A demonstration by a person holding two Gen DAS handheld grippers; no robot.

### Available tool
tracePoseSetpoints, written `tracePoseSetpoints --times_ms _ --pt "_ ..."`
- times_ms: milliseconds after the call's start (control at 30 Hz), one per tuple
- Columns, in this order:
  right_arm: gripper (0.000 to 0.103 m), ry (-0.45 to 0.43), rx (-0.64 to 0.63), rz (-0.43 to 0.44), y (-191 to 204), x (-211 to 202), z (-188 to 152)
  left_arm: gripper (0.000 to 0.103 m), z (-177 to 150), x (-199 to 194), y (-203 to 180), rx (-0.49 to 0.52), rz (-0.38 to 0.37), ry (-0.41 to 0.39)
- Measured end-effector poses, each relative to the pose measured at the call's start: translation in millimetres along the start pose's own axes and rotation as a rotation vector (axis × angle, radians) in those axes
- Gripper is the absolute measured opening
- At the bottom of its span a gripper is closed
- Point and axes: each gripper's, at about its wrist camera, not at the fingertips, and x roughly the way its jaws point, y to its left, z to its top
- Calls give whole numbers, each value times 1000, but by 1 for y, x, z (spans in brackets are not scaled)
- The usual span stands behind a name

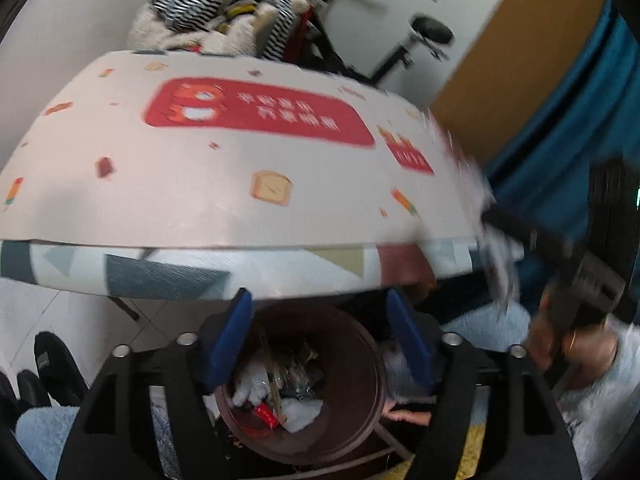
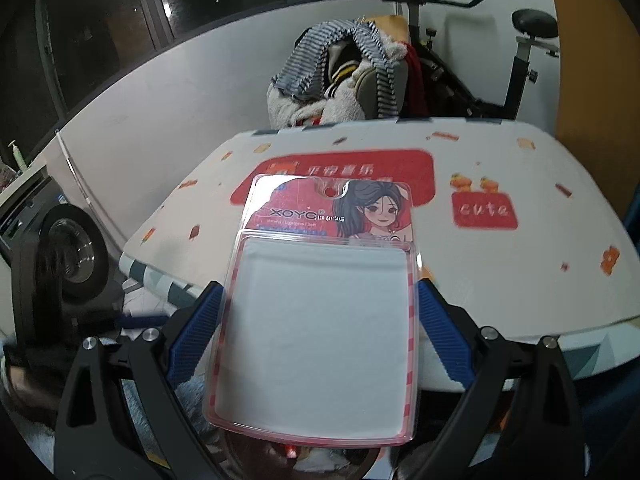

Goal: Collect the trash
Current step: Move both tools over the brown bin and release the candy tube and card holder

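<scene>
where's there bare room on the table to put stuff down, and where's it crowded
The white printed tabletop looks bare across its whole visible surface, around the red banner print and the red "cute" print. The right tool grips a clear plastic blister pack near the front edge. Crowded: the brown round trash bin below, and the clothes-piled chair behind.

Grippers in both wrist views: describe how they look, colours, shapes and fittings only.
Both match. The left gripper has two blue fingers on a glossy black frame with triangular cut-outs and silver round bolts. The right gripper has the same black arms and silver bolts; its blue pads show fine ribbing. No cables or markings are visible. A fluffy pale blue sleeve shows beside the left one.
</scene>
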Motion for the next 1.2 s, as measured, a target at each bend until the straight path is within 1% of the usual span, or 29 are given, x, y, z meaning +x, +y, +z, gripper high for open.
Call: tracePoseSetpoints --times_ms 100,200,300,433,533,633,733,767,867,1033,1200 --pt "93 38 12 21 5 5 -7 77 7 -17 12 -45 43 -60" --pt "93 79 13 44 15 12 -15 79 13 -34 22 -69 85 -113" --pt "93 114 -1 61 25 21 -24 81 16 -49 32 -91 114 -149" --pt "93 148 1 70 32 29 -32 82 14 -63 41 -112 139 -169" --pt "94 190 20 83 38 36 -37 82 10 -70 46 -126 148 -175" --pt "94 212 24 86 39 39 -39 82 8 -70 50 -138 151 -177" --pt "95 252 29 98 42 46 -41 82 8 -69 51 -141 147 -177" --pt "98 262 34 113 43 47 -42 82 8 -69 51 -139 145 -176" --pt "97 266 27 114 42 48 -40 82 9 -67 48 -126 145 -175" --pt "97 248 32 100 41 45 -41 82 9 -66 43 -106 147 -177" --pt "97 218 31 63 38 40 -32 82 10 -67 37 -83 151 -186"
